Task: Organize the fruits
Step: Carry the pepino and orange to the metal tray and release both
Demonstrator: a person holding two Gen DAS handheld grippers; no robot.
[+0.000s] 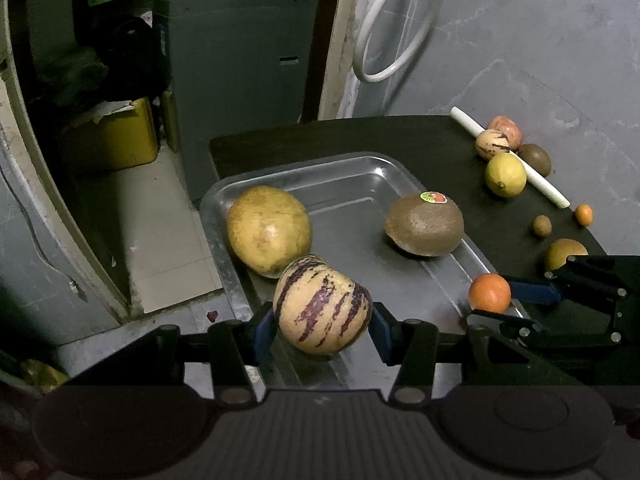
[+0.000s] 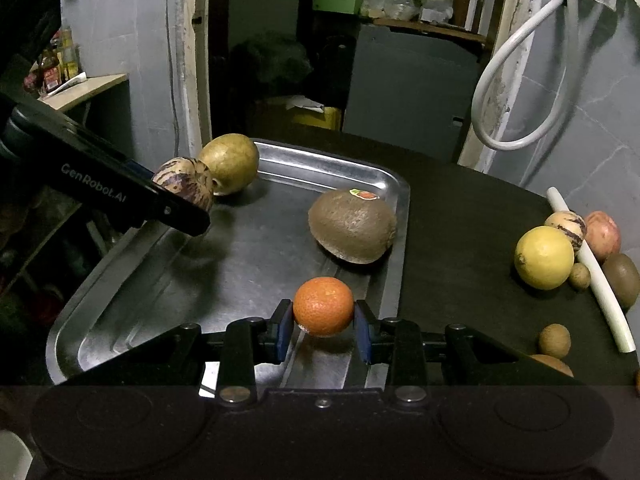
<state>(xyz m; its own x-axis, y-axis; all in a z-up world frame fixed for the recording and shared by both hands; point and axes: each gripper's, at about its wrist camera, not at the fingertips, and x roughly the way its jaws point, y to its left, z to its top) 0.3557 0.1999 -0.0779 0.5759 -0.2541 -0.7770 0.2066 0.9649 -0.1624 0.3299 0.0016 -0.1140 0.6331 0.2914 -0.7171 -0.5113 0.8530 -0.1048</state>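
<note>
My left gripper (image 1: pixel 323 326) is shut on a cream pepino melon with purple stripes (image 1: pixel 322 305), held over the near left part of the steel tray (image 1: pixel 344 172); it also shows in the right wrist view (image 2: pixel 185 186). My right gripper (image 2: pixel 323 330) is shut on an orange mandarin (image 2: pixel 323 306), held over the tray's near right edge; the mandarin shows in the left wrist view (image 1: pixel 489 293). In the tray lie a yellow-green round fruit (image 1: pixel 268 230) and a large brown kiwi with a sticker (image 1: pixel 424 224).
On the dark table (image 2: pixel 460 216) right of the tray lie a yellow lemon (image 2: pixel 544 258), a second striped pepino (image 2: pixel 566 226), a reddish apple (image 2: pixel 602 234), a brown kiwi (image 2: pixel 622 284), small brown fruits (image 2: pixel 554 340) and a white stick (image 2: pixel 600 280). A white hose (image 2: pixel 516 80) hangs on the wall.
</note>
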